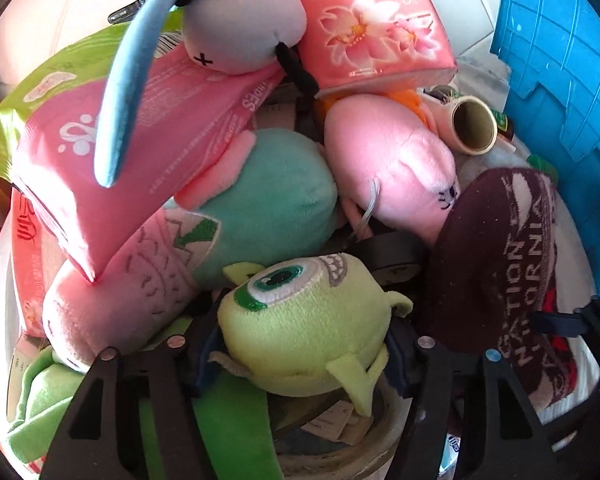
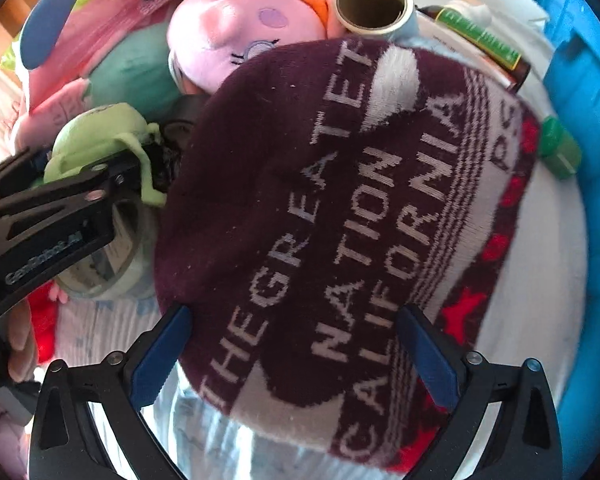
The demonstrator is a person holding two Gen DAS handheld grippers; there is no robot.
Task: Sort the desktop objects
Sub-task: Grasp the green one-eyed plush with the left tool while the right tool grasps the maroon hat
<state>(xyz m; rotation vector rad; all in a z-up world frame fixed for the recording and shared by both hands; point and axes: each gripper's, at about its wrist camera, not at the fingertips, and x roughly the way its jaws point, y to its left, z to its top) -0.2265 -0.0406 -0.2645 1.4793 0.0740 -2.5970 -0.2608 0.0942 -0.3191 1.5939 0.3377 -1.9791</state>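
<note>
A lime-green one-eyed plush (image 1: 300, 320) sits between the blue pads (image 1: 202, 356) of my left gripper (image 1: 300, 358), which press on both its sides. The right wrist view shows the same grip from the side, with the left gripper (image 2: 136, 160) on the green plush (image 2: 96, 136). A maroon knit hat (image 2: 340, 200) with white lettering lies under my right gripper (image 2: 294, 360). Its jaws stand wide apart over the hat, and the blue pads (image 2: 160, 356) do not squeeze it. The hat (image 1: 492, 264) lies just right of the plush.
The pile holds a pink plush (image 1: 392, 168), a teal and pink plush (image 1: 268, 208), a grey plush with blue ears (image 1: 240, 20), pink tissue packs (image 1: 372, 24) and a paper roll (image 1: 474, 124). A blue plastic crate (image 1: 560, 80) stands at the right. A brown bottle (image 2: 480, 44) lies behind the hat.
</note>
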